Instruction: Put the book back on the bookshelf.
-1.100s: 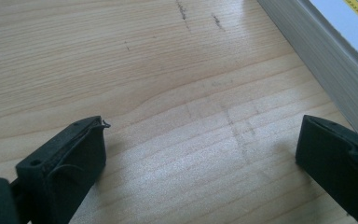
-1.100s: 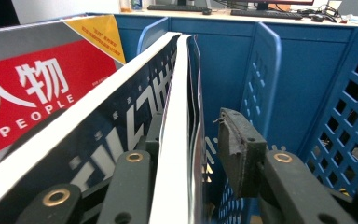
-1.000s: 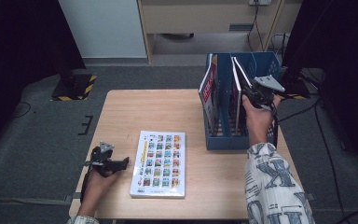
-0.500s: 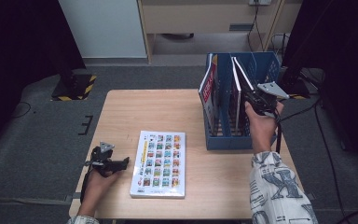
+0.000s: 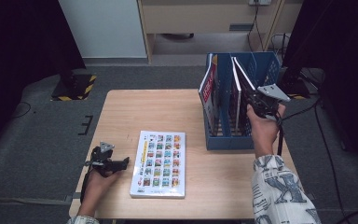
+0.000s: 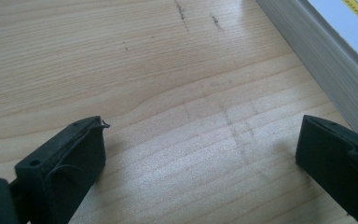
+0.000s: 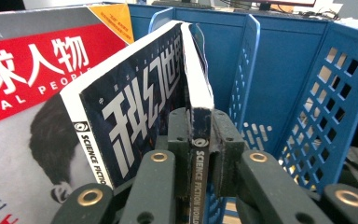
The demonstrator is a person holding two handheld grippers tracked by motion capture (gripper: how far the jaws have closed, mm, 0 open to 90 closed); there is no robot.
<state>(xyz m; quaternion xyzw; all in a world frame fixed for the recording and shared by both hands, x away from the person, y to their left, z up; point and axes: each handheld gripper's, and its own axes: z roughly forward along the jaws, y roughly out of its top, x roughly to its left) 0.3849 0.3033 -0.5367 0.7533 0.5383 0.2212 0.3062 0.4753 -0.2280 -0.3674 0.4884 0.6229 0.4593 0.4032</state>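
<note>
A blue file rack [image 5: 228,140] stands at the table's right side with magazines upright in its slots. My right gripper [image 5: 256,100] is shut on the spine of a dark science fiction magazine [image 7: 140,121], which leans in a rack slot [image 5: 244,77]. Beside it stands a red magazine [image 7: 32,65] in the leftmost slot [image 5: 208,88]. A picture book [image 5: 160,163] with a grid of small images lies flat near the table's front. My left gripper [image 5: 121,163] rests on the table just left of that book, open, with bare wood between its jaws [image 6: 200,154]; the book's page edge [image 6: 317,70] is at the right.
The wooden table [image 5: 158,112] has free room at its back left. The rack's perforated blue wall [image 7: 335,98] stands to the right of the held magazine. A cabinet [image 5: 205,18] and a white panel [image 5: 102,28] stand beyond the table. A yellow-black striped base [image 5: 77,86] sits on the floor at left.
My right hand has shifted slightly right and back with the magazine, settling it in the rack slot. The left gripper has not moved.
</note>
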